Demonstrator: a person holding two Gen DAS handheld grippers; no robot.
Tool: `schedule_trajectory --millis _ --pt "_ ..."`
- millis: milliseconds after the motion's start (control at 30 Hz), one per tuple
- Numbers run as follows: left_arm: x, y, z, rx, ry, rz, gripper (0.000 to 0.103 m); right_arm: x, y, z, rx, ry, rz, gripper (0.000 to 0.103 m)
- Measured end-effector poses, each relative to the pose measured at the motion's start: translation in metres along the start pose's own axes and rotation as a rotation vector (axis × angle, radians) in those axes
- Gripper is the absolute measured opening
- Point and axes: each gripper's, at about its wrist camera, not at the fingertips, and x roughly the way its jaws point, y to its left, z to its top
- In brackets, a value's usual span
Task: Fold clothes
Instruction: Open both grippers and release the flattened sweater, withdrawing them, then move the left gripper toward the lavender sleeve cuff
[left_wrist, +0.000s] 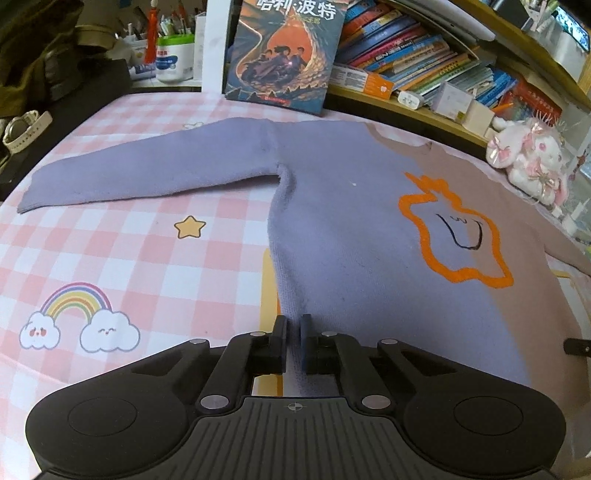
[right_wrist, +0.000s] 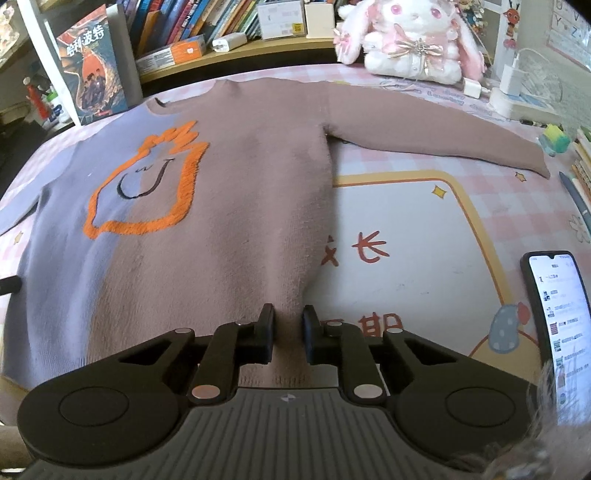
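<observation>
A two-tone sweater lies flat, front up, on the pink checked tablecloth (left_wrist: 129, 251), with both sleeves spread out. Its left half is purple (left_wrist: 351, 221) and its right half brown (right_wrist: 240, 184), with an orange star outline and a smile across the chest. My left gripper (left_wrist: 293, 332) is at the near purple hem corner, its jaws nearly together with a thin fold of knit pinched between them. At the near brown hem corner, my right gripper (right_wrist: 289, 325) has its jaws a little apart with a bunched ridge of brown knit filling the gap.
A paperback (left_wrist: 284, 51) stands at the far edge before a low shelf of books (left_wrist: 424, 55). A white plush rabbit (right_wrist: 413, 40) and chargers sit far right. A lit phone (right_wrist: 557, 332) lies near right, pens (right_wrist: 576, 199) beyond it. A watch (left_wrist: 22, 129) lies far left.
</observation>
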Motion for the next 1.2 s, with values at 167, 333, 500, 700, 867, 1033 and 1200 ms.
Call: schedule_trajectory --millis 167,333,500,700,867,1033,1200 --pt "-0.002 -0.002 -0.001 0.022 0.013 -0.019 0.005 -0.001 0.001 -0.003 0.019 -0.007 -0.009 0.015" --pt "-0.002 0.001 0.000 0.036 0.016 -0.032 0.008 -0.002 0.005 -0.004 0.037 -0.014 -0.043 0.018" --pt "-0.010 0.002 0.005 0.063 -0.015 -0.035 0.012 -0.004 0.010 -0.007 0.064 -0.022 -0.098 0.030" --pt "-0.018 -0.011 0.018 0.108 -0.085 -0.063 0.040 -0.019 0.026 -0.007 0.093 -0.087 -0.174 0.070" --pt "-0.013 -0.020 0.006 0.158 -0.088 -0.022 0.071 -0.027 0.046 -0.009 0.084 -0.190 -0.244 0.095" --pt "-0.013 -0.024 -0.002 0.192 -0.072 -0.026 0.077 -0.029 0.062 -0.029 0.073 -0.259 -0.326 0.103" --pt "-0.019 -0.034 0.002 0.198 -0.105 -0.025 0.084 -0.027 0.072 -0.035 0.030 -0.248 -0.287 0.103"
